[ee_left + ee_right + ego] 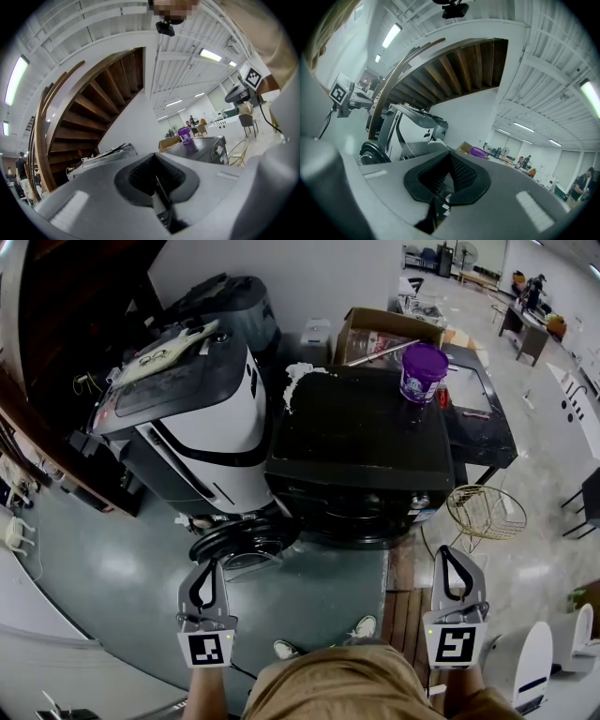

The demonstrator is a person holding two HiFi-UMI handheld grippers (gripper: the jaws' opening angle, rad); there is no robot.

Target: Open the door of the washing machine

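The black front-loading washing machine (361, 442) stands in the middle of the head view, with a purple tub (423, 371) on its top. A round black door (246, 538) sticks out at its front left corner and appears swung outward. My left gripper (210, 565) hovers just in front of that door, shut and holding nothing. Well apart from the machine, my right gripper (451, 550) hangs off its front right corner, also shut and holding nothing. In the left gripper view the washer (201, 147) lies ahead beyond the shut gripper (157, 180). The right gripper view shows its shut gripper (445, 187).
A tilted white and black appliance (202, 409) stands against the washer's left side. Behind are a cardboard box (375, 334) and a dark cabinet (483, 413). A gold wire basket (486, 512) sits on the floor at the right. A wooden staircase (56, 324) rises at the left.
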